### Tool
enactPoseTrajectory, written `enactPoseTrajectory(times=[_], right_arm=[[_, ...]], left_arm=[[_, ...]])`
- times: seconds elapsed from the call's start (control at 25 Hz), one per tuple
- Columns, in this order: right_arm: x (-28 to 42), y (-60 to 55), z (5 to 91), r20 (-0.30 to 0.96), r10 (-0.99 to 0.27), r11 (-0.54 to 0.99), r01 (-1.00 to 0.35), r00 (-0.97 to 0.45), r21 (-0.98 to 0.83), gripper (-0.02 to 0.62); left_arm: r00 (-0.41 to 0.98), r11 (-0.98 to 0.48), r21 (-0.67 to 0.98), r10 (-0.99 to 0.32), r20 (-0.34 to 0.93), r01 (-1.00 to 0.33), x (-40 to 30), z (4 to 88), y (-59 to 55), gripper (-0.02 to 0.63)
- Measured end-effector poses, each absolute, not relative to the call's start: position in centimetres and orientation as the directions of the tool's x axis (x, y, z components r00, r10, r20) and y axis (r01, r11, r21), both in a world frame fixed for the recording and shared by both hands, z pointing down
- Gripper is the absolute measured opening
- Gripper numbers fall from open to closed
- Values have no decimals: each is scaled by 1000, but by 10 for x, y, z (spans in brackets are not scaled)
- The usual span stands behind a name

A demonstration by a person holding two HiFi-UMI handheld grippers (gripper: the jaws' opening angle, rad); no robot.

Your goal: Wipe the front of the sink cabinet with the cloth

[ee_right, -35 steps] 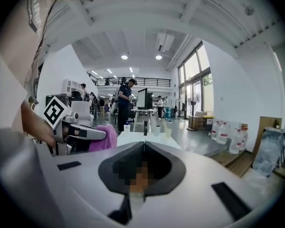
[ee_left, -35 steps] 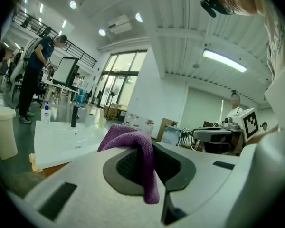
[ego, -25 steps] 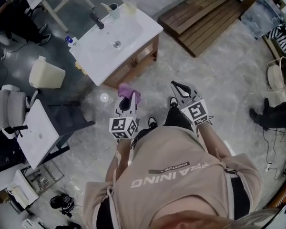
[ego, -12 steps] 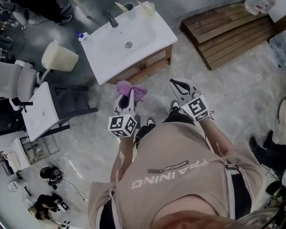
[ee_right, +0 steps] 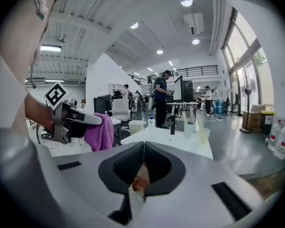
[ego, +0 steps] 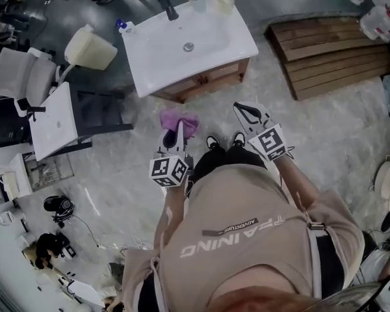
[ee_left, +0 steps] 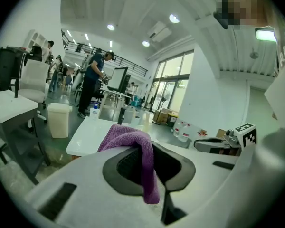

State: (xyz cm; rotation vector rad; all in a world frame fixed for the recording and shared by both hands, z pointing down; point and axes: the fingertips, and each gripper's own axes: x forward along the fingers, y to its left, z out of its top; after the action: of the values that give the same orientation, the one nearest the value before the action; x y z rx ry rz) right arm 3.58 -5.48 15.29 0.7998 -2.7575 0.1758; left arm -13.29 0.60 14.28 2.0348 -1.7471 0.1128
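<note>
1. the purple cloth (ego: 179,120) was pinched in the jaws of the left gripper (ego: 176,134), which were closed on it. in the left gripper view one fold hung down between the jaws and the rest bunched over their top.
2. the sink cabinet (ego: 205,83) stood ahead of those jaws and apart from them, with a strip of marbled floor (ego: 216,108) between. the cloth was not touching the wooden front under the white basin (ego: 182,44), so we judged the wiping not yet begun.
3. the front's long axis ran across us, left to right, slightly slanted in the head view. we judged the coming move to be a reach forward and down, then strokes along that axis.
4. the left gripper, carrying the cloth, looked nearer the front's left end. the right gripper (ego: 246,114) sat beside it, opposite the right end, its jaws pressed together on nothing.
5. the only writing we could read was on the shirt (ego: 247,246): "training" under a smaller "adventure", upside down from the head view. each gripper's cube bore square markers; we could read no label on the cabinet.
</note>
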Motion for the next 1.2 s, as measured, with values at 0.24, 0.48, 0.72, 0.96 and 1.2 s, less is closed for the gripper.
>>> enactPoseTrajectory(times=[0.24, 0.48, 0.72, 0.96, 1.2], right_arm=[[11, -46, 154, 307, -494, 849, -528, -813, -32, 12], [-11, -50, 140, 303, -531, 816, -574, -791, -70, 12], [-52, -61, 128, 297, -529, 814, -575, -795, -87, 12], [-82, -68, 127, 286, -510, 815, -562, -811, -140, 12], [-91, -60, 123, 267, -474, 846, -518, -839, -128, 12]], left_arm=[[209, -115, 271, -914, 349, -956, -152, 159, 9, 37], [238, -163, 257, -925, 297, -953, -178, 148, 3, 37], [237, -134, 379, -941, 240, -916, -226, 150, -8, 37], [221, -120, 397, -950, 220, -910, -247, 147, -11, 37], [183, -79, 388, -953, 239, -918, -246, 153, 5, 37]])
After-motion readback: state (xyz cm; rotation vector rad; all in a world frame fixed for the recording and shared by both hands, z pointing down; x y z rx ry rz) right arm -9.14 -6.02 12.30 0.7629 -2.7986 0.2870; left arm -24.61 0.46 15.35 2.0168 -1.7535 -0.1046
